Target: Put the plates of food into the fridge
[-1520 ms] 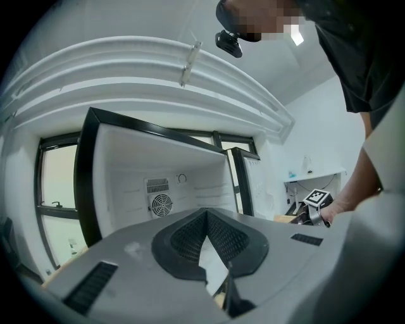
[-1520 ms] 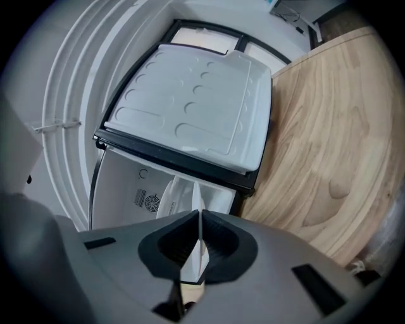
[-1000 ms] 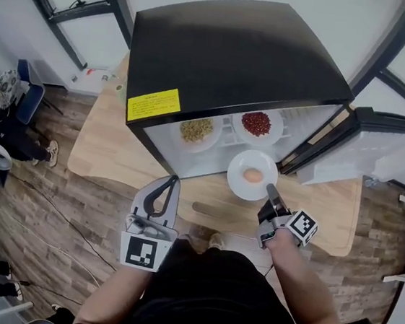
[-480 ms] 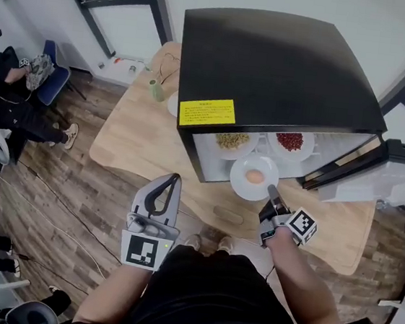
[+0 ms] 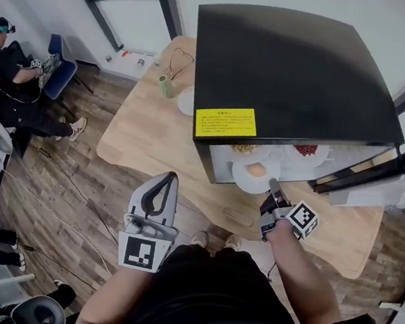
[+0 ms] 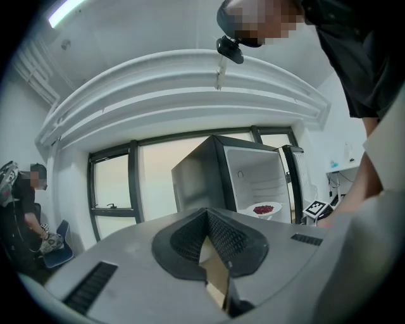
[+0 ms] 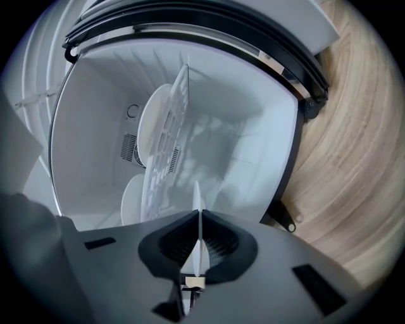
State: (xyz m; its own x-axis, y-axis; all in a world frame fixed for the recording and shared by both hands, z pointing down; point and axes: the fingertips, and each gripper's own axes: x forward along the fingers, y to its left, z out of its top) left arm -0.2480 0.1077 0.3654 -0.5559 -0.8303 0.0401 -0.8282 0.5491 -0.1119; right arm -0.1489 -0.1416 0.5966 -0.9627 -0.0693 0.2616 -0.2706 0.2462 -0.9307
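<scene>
A white plate with an orange-brown piece of food (image 5: 255, 174) hangs at the mouth of the open black fridge (image 5: 293, 66), its far rim under the fridge's top edge. My right gripper (image 5: 273, 191) is shut on its near rim; in the right gripper view the plate (image 7: 197, 193) shows edge-on between the jaws of the right gripper (image 7: 200, 218). Inside stand a plate of yellow-green food (image 5: 244, 149) and a plate of red food (image 5: 307, 150), which also shows as the red food plate (image 6: 263, 209). My left gripper (image 5: 172, 181) hovers off the table's near edge, shut and empty.
The fridge door (image 5: 386, 178) stands open to the right. A wire shelf (image 7: 166, 142) divides the white interior. On the wooden table (image 5: 143, 140) left of the fridge stand a green cup (image 5: 167, 86) and a white dish (image 5: 186, 102). A seated person (image 5: 5, 73) is far left.
The plate in my right gripper has moved away from me, up to the fridge's opening. The left gripper has kept its place in the picture while the view shifted.
</scene>
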